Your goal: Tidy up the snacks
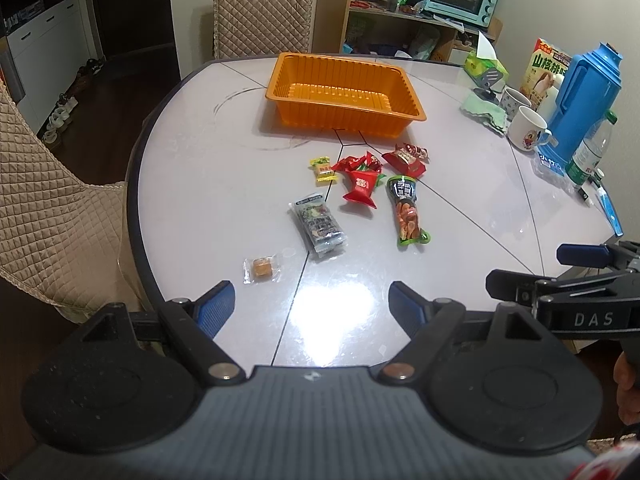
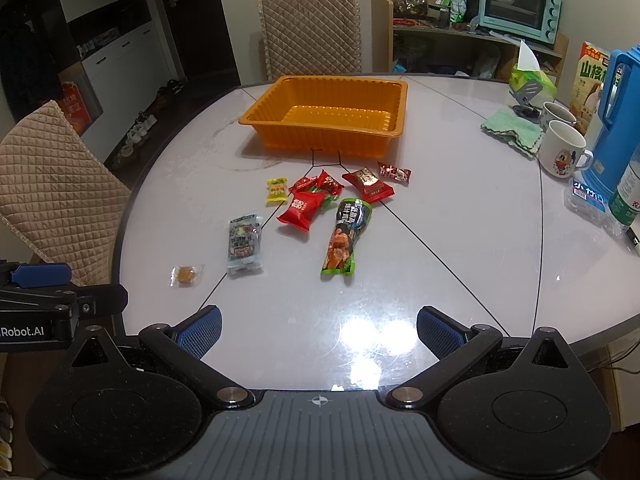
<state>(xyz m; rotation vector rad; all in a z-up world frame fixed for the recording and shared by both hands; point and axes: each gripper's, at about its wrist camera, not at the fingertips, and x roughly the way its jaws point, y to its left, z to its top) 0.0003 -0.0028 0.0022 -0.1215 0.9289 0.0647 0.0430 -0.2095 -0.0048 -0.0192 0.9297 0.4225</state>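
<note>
Nothing has gone into the orange tray (image 2: 324, 114) so far; it sits bare at the far side of the table (image 2: 460, 248), and every snack lies loose on the tabletop between it and the two grippers. Nearest the left gripper (image 1: 310, 304) is a small clear-wrapped orange candy (image 1: 262, 268), just ahead of and slightly left of its left fingertip, with a dark flat packet (image 1: 318, 226) lying beyond it, long axis running roughly away from the fingers. The green tube-shaped pack (image 2: 346, 236) lies ahead of the right gripper (image 2: 318, 330), its length also pointing away toward the tray, so the fingers would likely straddle it across its narrow width. Farther on, a cluster of red wrappers (image 2: 316, 198) and a yellow candy (image 2: 277, 190) sit just before the tray. Both grippers hover low over the near edge, levelled toward the tray, fingers spread wide and holding nothing. The left one seems better placed for the candy, the right for the green pack.
</note>
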